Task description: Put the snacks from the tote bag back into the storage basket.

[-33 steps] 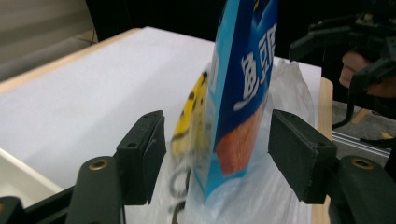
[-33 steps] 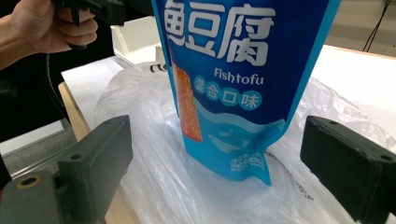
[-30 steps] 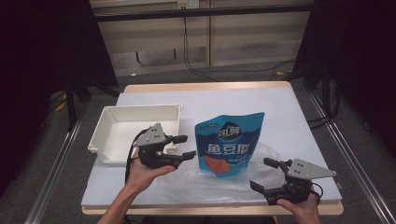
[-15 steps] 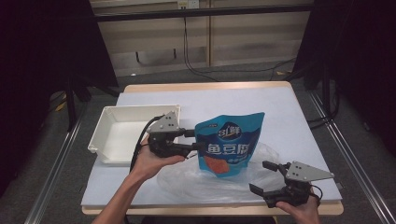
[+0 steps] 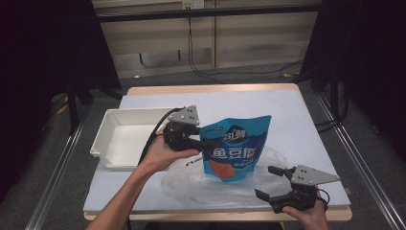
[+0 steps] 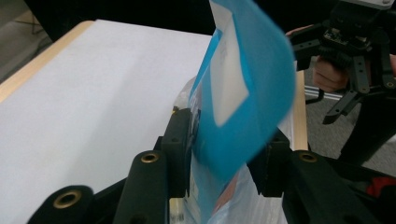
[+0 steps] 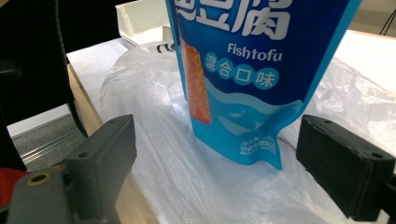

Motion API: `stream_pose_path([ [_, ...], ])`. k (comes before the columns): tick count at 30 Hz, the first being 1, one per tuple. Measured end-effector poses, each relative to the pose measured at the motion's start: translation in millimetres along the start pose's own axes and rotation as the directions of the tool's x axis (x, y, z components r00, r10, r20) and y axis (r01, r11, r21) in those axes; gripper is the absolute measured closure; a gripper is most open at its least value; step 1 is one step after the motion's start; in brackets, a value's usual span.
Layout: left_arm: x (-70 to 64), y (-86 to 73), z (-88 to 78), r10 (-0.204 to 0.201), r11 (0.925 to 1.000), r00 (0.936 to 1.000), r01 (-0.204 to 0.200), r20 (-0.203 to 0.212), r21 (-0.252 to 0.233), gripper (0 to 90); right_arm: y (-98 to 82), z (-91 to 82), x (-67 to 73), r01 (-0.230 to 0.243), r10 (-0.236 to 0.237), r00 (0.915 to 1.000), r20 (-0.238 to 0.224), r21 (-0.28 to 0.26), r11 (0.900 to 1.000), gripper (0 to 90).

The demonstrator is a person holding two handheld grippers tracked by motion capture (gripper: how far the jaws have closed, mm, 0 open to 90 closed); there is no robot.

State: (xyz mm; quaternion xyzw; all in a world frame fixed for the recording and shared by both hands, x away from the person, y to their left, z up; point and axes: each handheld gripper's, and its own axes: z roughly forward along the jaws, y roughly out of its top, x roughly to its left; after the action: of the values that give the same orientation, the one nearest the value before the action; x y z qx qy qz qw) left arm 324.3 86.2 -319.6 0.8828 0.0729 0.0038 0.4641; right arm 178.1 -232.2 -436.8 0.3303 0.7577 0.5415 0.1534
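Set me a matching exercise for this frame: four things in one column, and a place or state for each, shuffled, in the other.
Things:
1. blue Fishtofu pouch
2. white tray
3. clear plastic bag
4. right gripper

Places or states:
A. empty, at the table's left
B. jaws apart, holding nothing, near the table's front edge
C. upright, its edge between the jaws of the left gripper
D. crumpled flat on the table under the pouch

Pairs: 1-C, 2-A, 3-D, 4-B
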Motion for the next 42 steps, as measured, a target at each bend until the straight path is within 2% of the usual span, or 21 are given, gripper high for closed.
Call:
stream_pose_path([
  [1, 1.1, 1.0, 0.5, -0.005, 1.0, 0.9999, 0.005, 0.011, 0.001, 61.9, 0.0, -0.5, -0.2, -0.002, 0.002, 1.0, 0.001, 0.001, 1.0, 11.7],
  [6, 4.4, 1.8, 8.3, -0.005, 0.998, 1.0, 0.005, -0.002, 0.063, 67.2, -0.7, -0.4, -1.7, -0.006, 0.006, 1.0, 0.007, 0.006, 1.0, 11.7],
  [8, 5.2, 2.6, 10.7, 0.007, 0.9964, 1.0, -0.007, -0.001, 0.084, 68.1, -1.1, 0.3, -2.0, -0.004, 0.004, 1.0, 0.004, 0.008, 1.0, 11.7],
  [13, 7.6, 6.2, 15.5, 0.009, 0.9937, 1.0, -0.009, 0.0, 0.112, 69.6, -1.0, 1.2, -1.6, -0.006, 0.006, 1.0, 0.004, 0.016, 1.0, 11.8],
  [17, 7.1, 8.5, 19.2, 0.011, 0.9932, 0.9999, -0.012, 0.003, 0.116, 68.4, -1.1, 2.3, -1.1, -0.003, 0.003, 1.0, 0.0, 0.021, 1.0, 11.8],
  [19, 7.8, 9.0, 20.1, 0.021, 0.9922, 0.9996, -0.024, 0.019, 0.122, 66.9, -1.2, 2.8, -1.1, -0.005, 0.005, 1.0, -0.005, 0.023, 1.0, 11.8],
  [20, 7.3, 9.0, 20.7, 0.014, 0.9921, 0.9998, -0.016, 0.015, 0.125, 67.0, -1.3, 2.8, -1.2, -0.003, 0.003, 1.0, -0.003, 0.026, 1.0, 11.7],
  [22, 7.9, 9.7, 21.8, 0.026, 0.9895, 0.9995, -0.028, 0.017, 0.142, 70.9, -1.4, 3.0, -1.4, -0.005, 0.005, 1.0, 0.0, 0.027, 1.0, 11.8],
  [26, 7.9, 9.9, 22.9, 0.019, 0.9894, 0.9993, -0.023, 0.032, 0.143, 77.0, -1.7, 2.8, -1.9, -0.007, 0.007, 1.0, 0.0, 0.028, 1.0, 11.8],
  [31, 9.4, 10.2, 23.6, 0.01, 0.9896, 0.9991, -0.016, 0.042, 0.143, 73.7, -1.7, 3.9, -1.9, -0.004, 0.004, 1.0, -0.004, 0.03, 1.0, 11.8],
  [35, 11.0, 10.2, 24.4, 0.01, 0.9885, 0.9988, -0.017, 0.047, 0.15, 79.6, -1.2, 4.8, -0.7, -0.001, 0.001, 1.0, -0.007, 0.035, 0.999, 11.8],
  [38, 11.6, 10.1, 25.3, -0.004, 0.9888, 0.9987, -0.004, 0.051, 0.149, 82.2, -1.4, 5.1, -0.9, -0.003, 0.003, 1.0, -0.005, 0.037, 0.999, 11.8],
  [42, 10.5, 12.4, 27.0, 0.019, 0.9859, 0.9983, -0.028, 0.055, 0.165, 86.3, -1.5, 4.6, -1.7, -0.005, 0.005, 1.0, -0.001, 0.036, 0.999, 11.8],
])
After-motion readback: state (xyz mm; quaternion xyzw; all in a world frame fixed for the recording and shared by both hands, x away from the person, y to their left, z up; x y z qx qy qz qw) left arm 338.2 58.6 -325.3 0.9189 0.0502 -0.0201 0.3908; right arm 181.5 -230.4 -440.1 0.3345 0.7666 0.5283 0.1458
